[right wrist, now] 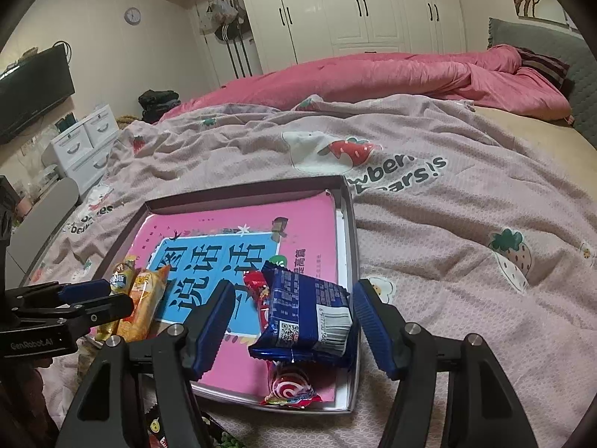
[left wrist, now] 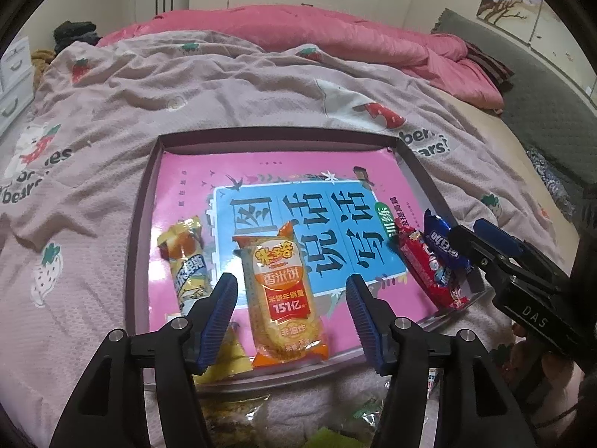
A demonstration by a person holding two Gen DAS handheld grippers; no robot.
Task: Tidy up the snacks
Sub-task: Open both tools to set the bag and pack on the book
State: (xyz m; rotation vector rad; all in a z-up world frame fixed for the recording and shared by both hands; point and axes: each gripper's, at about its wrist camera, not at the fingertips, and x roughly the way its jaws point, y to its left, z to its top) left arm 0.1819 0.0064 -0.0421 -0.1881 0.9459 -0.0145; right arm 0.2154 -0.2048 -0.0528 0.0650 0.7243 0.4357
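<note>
Between the parted blue pads of the left gripper (left wrist: 293, 298) lies an orange rice-cracker packet (left wrist: 283, 295), flat on the pink book cover inside the shallow box (left wrist: 276, 138); neither pad touches it. Just left of that packet sits a yellow snack packet (left wrist: 184, 261), also in the box. Over at the box's right side, the right gripper (right wrist: 293, 321) stands about half open around a dark blue packet (right wrist: 309, 317), which rests tilted on a red packet (right wrist: 287, 388); whether the pads press the blue wrapper I cannot tell. Beneath the box spreads a pale pink strawberry-print blanket (right wrist: 447, 242), with a rumpled pink quilt (right wrist: 373, 78) beyond.
</note>
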